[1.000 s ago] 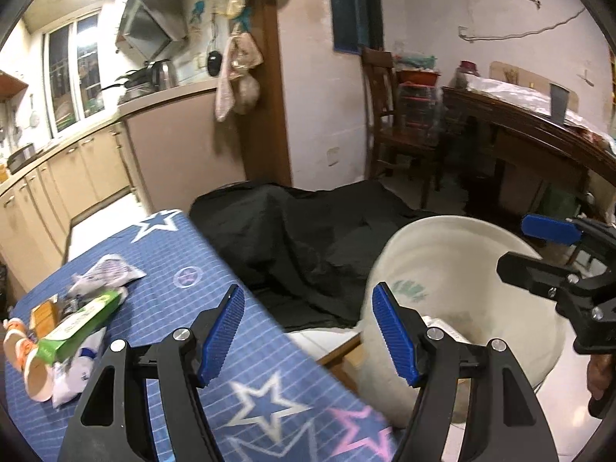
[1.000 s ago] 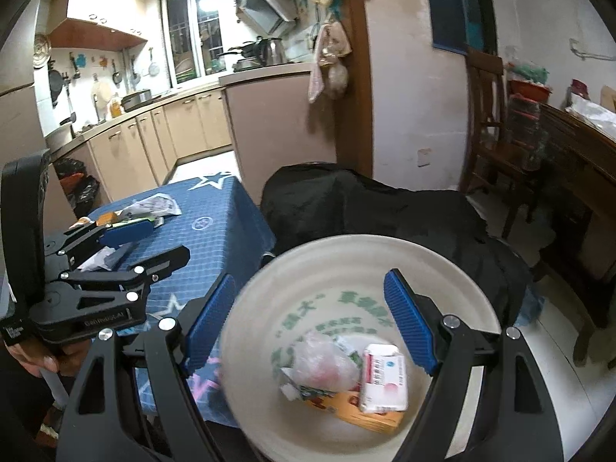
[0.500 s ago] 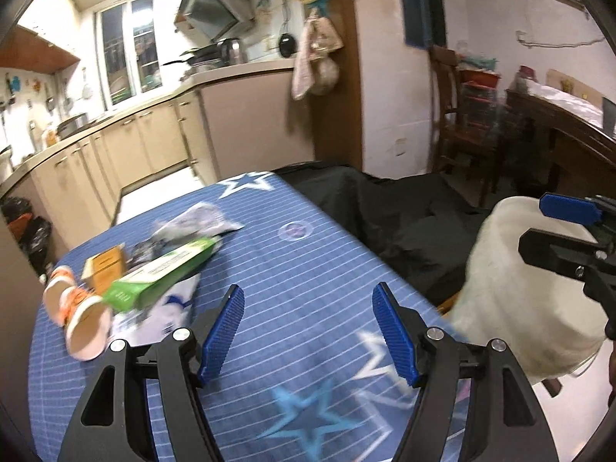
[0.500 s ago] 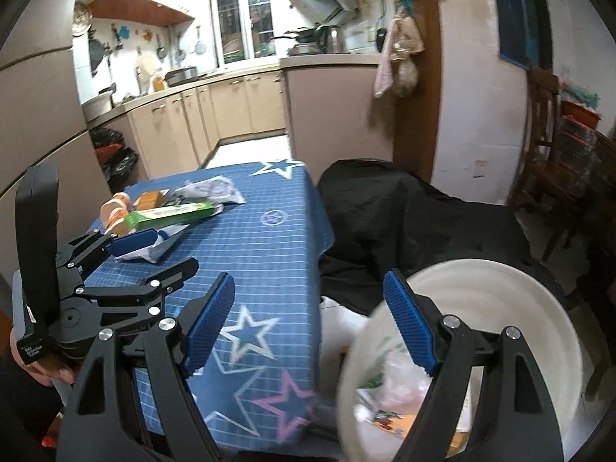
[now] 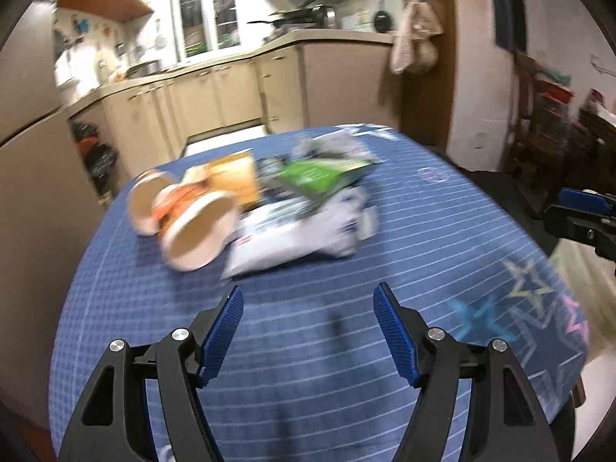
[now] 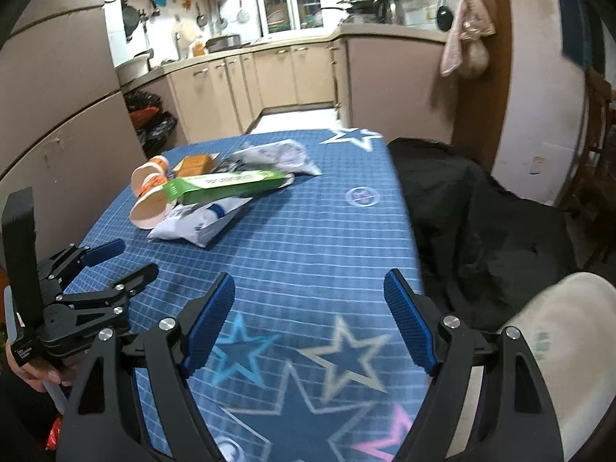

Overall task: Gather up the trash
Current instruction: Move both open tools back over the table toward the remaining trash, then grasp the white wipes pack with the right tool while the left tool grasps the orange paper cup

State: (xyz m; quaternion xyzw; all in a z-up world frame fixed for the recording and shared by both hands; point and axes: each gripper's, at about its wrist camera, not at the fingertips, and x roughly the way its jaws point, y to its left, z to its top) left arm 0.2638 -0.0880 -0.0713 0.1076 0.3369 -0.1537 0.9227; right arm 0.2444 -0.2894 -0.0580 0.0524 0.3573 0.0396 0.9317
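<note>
On my tabletop [image 6: 308, 238] the trash sits at the far left: two paper cups [image 6: 148, 196] leftmost, a long carton [image 6: 227, 186] lying across a flat pouch [image 6: 200, 223], a crumpled wrapper [image 6: 277, 154] behind. A bucket [image 6: 569, 346] stands off the tabletop's right edge, kitchen cabinets [image 6: 269, 77] beyond.

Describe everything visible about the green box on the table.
The green box is long, slim and looks like cardboard, with a white panel of print too small to read. It lies flat in the trash pile on the blue tablecloth, resting across a white plastic bag. One end reaches the paper cups; its far end looks opened. No gripper touches it.
</note>
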